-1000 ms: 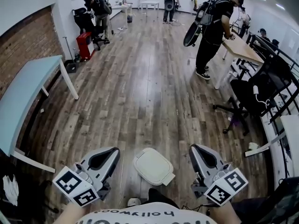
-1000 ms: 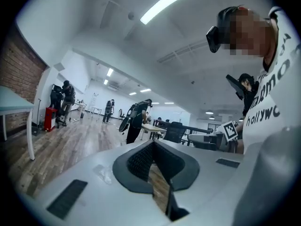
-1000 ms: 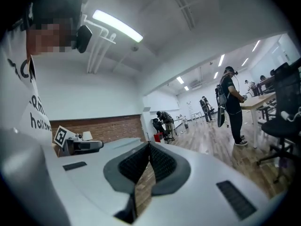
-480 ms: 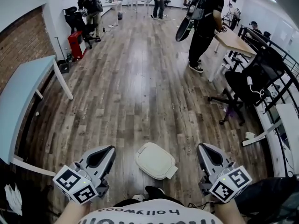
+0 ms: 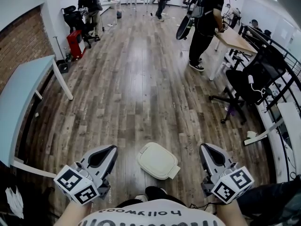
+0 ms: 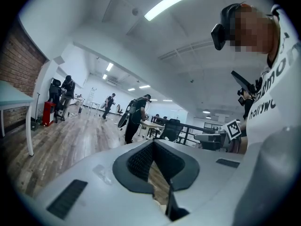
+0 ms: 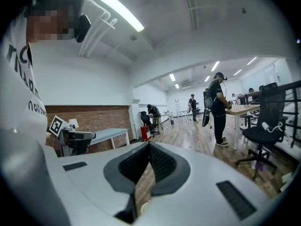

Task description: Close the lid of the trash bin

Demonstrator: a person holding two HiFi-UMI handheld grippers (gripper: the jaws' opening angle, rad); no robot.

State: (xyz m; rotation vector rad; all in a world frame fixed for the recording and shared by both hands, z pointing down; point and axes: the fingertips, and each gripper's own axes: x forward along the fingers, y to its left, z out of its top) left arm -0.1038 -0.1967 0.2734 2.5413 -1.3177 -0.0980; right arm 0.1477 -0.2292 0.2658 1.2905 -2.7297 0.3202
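Trash bin low on the wooden floor, just ahead of the feet, between the left claw and the right claw and touching neither. Both claws pinched together at the tips with nothing held, as each gripper view shows. Both raised and aimed out across the room, not down at the bin. Lid apparently lying flat already, though hard to judge from above whether fully seated. Best to tip one claw downward, keep it pinched, and press with the tips on the middle of the lid, or close to the tab at its near-right corner. Push straight down and gently, to avoid skating a light bin across smooth boards. Steady the far edge with the other claw if needed.
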